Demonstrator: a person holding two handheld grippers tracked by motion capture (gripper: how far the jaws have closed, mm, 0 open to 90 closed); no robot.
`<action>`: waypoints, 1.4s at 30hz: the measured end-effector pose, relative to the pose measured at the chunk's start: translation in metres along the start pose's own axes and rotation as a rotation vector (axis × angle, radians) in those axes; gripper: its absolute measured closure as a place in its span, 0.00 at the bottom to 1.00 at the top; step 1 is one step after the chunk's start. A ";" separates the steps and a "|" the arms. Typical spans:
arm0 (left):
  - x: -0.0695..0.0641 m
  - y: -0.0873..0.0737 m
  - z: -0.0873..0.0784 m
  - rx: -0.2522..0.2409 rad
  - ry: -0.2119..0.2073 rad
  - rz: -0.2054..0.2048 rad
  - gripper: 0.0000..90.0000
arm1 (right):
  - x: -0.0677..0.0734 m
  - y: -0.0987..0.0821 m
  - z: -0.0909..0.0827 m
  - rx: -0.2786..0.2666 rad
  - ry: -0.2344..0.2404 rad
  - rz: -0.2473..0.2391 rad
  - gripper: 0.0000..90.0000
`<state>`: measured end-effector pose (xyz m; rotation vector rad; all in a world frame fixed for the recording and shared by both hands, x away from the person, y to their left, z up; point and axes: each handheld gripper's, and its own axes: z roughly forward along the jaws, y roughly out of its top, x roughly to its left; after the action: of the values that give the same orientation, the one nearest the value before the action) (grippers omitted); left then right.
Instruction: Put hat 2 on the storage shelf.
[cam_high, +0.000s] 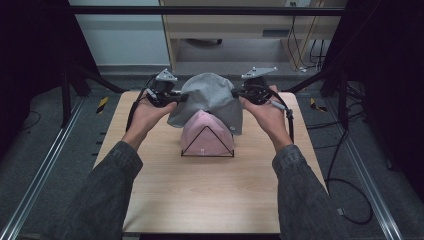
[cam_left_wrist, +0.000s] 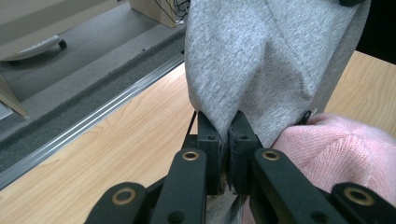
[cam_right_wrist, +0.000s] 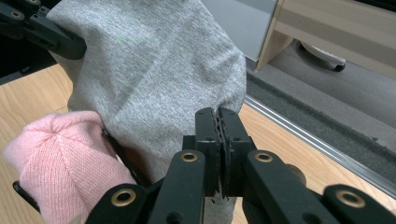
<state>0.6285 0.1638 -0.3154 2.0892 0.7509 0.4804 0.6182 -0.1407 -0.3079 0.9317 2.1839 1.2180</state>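
A grey knitted hat (cam_high: 210, 97) hangs stretched between my two grippers above the table, just behind and over a pink knitted hat (cam_high: 206, 132). The pink hat sits on a black wire stand (cam_high: 220, 154) near the table's middle. My left gripper (cam_high: 181, 98) is shut on the grey hat's left edge; in the left gripper view the fabric (cam_left_wrist: 261, 60) rises from between the closed jaws, with the pink hat (cam_left_wrist: 336, 154) beside it. My right gripper (cam_high: 236, 93) is shut on the right edge; the grey fabric (cam_right_wrist: 149, 79) runs into its jaws, pink hat (cam_right_wrist: 60, 158) at lower left.
The light wooden table (cam_high: 200, 200) has bare surface toward the person's side. Black frame posts (cam_high: 65, 95) stand at both sides. Beyond the far edge lie a metal floor rail (cam_left_wrist: 93, 116), grey floor and a wooden cabinet (cam_high: 240, 30) with cables.
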 end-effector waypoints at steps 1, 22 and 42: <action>0.000 -0.001 0.001 0.003 -0.001 0.001 0.95 | 0.000 -0.002 0.001 0.001 0.002 0.002 0.98; -0.004 -0.020 0.014 0.042 -0.002 0.010 0.95 | 0.004 -0.020 0.013 0.041 0.009 0.010 0.98; 0.001 -0.038 0.024 0.063 0.006 -0.021 0.95 | 0.005 -0.035 0.027 0.078 0.012 0.030 0.98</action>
<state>0.6301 0.1679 -0.3601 2.1366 0.8001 0.4570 0.6220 -0.1354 -0.3517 0.9945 2.2484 1.1626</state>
